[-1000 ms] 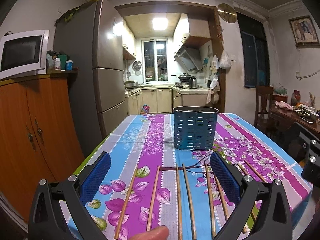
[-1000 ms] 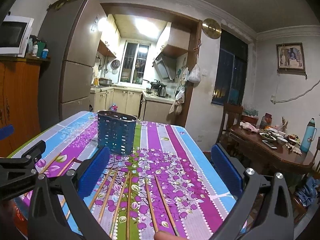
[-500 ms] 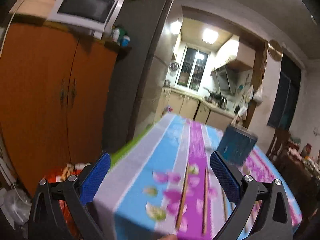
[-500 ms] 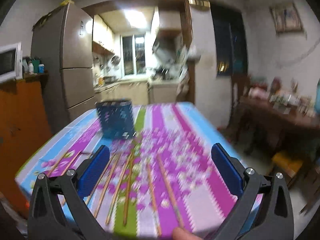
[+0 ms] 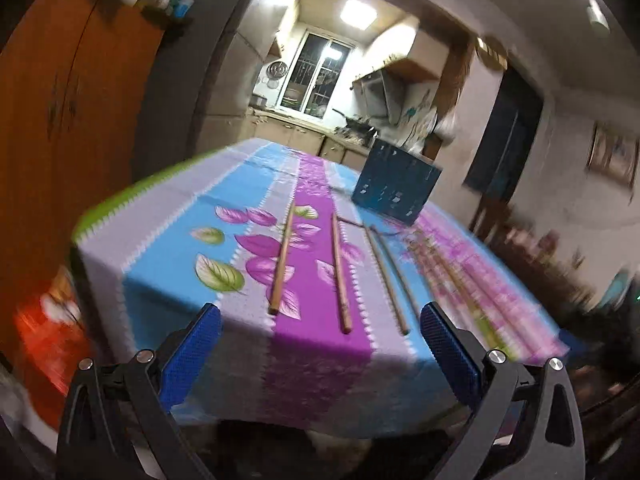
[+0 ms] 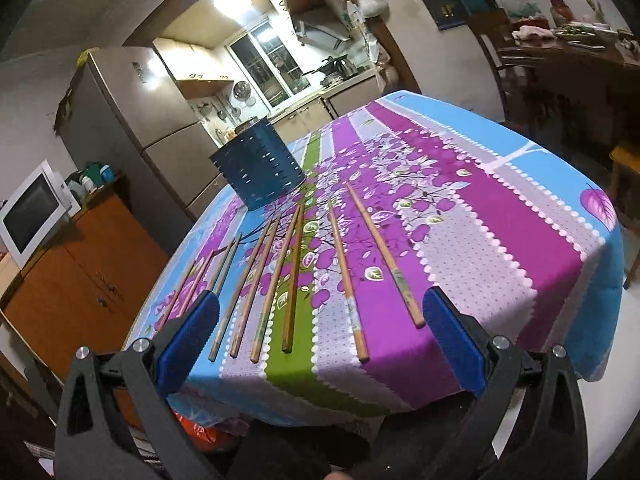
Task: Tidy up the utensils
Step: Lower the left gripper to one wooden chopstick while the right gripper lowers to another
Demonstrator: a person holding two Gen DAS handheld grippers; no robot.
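Chopsticks [image 6: 294, 276] on floral tablecloth [image 6: 500, 240], blue holder [image 6: 260, 166] unlabelled, left tool [image 5: 320, 344] and right tool [image 6: 322, 330] released

Bare tablecloth [image 6: 500, 240] right of chopsticks [image 6: 384, 256]

Ten chopsticks [image 6: 292, 280], one blue slotted holder [image 6: 260, 168], one floral-clothed table [image 6: 520, 216].

Both wrist views look from just off the table's [image 5: 160, 216] near edge, tilted, facing the kitchen. Both share the chopsticks [image 6: 384, 256] and blue holder [image 5: 396, 184].
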